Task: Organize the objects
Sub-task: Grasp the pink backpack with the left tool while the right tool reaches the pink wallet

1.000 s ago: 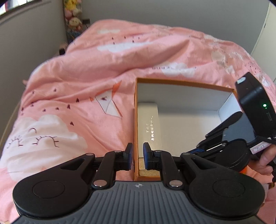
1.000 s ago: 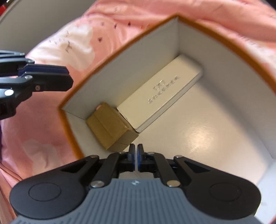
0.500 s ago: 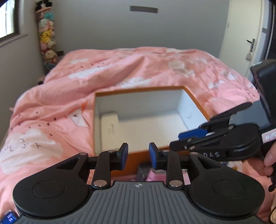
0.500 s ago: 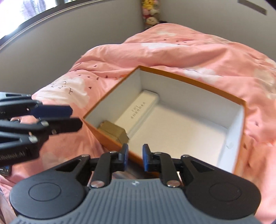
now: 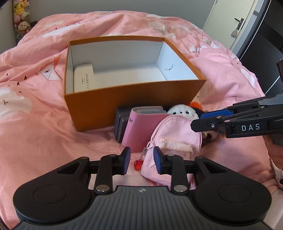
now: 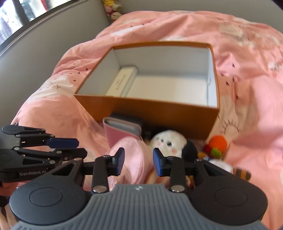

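An orange box [image 5: 99,106] with a white inside sits on the pink bedspread, and a white case [image 5: 84,77] lies along its left wall. In front of it lie a pink wallet [image 5: 141,127], a small pink backpack [image 5: 176,134] with a red heart charm [image 5: 138,163], and a white plush [image 5: 182,109]. My left gripper [image 5: 142,160] hovers over the backpack's near corner, jaws opening, pads touching nothing. My right gripper [image 6: 138,161] hangs above the backpack [image 6: 134,154] and plush [image 6: 168,141], jaws opening, nothing gripped. Each gripper shows in the other's view.
A black block [image 5: 120,122] sits behind the wallet against the box. An orange knitted toy [image 6: 218,142] lies right of the plush. Stuffed toys [image 5: 21,16] stand at the far left wall. A door [image 5: 238,23] is at the far right.
Both grippers pulled back from the box to its near side, bringing the pile of objects into view. Both sets of jaws went from shut to partly apart.
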`<act>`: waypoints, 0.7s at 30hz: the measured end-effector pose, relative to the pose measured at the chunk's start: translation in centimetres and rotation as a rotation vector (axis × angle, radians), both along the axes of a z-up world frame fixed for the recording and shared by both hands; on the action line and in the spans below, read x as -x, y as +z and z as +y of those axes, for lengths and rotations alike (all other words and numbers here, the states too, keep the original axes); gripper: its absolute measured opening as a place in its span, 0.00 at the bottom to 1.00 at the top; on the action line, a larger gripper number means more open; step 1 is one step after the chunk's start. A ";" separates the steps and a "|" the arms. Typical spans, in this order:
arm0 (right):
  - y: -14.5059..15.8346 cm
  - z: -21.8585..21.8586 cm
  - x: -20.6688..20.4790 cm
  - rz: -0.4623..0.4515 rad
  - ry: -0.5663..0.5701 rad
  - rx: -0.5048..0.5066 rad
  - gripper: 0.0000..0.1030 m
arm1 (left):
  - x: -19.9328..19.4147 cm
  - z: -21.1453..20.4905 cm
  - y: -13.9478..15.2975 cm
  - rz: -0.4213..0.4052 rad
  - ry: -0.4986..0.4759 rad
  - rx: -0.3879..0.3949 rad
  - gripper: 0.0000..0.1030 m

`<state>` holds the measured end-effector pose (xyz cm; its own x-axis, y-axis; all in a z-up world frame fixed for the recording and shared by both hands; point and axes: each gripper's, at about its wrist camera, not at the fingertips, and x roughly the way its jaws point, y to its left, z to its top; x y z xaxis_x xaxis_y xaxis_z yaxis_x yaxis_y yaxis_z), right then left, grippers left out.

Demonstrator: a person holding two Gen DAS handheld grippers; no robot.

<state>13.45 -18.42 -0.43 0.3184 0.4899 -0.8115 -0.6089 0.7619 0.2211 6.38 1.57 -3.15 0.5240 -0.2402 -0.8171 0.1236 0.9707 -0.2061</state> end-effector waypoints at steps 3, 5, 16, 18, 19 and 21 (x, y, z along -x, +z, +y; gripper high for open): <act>-0.6 -0.3 0.4 0.027 -0.015 0.000 0.37 | 0.1 -0.1 -0.4 0.015 -0.018 0.007 0.44; -0.9 -0.4 0.7 0.044 -0.019 0.002 0.38 | 0.1 -0.2 -0.6 0.018 -0.032 0.016 0.47; -2.4 -0.7 0.9 0.104 -0.025 0.011 0.39 | -1.7 -1.8 -2.6 0.044 -0.110 0.006 0.55; -2.4 -1.0 0.7 0.096 -0.042 0.012 0.27 | -2.1 -2.0 -3.0 0.050 -0.121 -0.001 0.56; -2.4 -1.0 0.6 0.088 -0.052 0.029 0.23 | -2.3 -2.2 -3.2 0.050 -0.128 0.000 0.56; -2.7 -1.2 0.4 0.101 -0.053 0.029 0.23 | -2.6 -2.4 -3.5 0.056 -0.141 0.005 0.56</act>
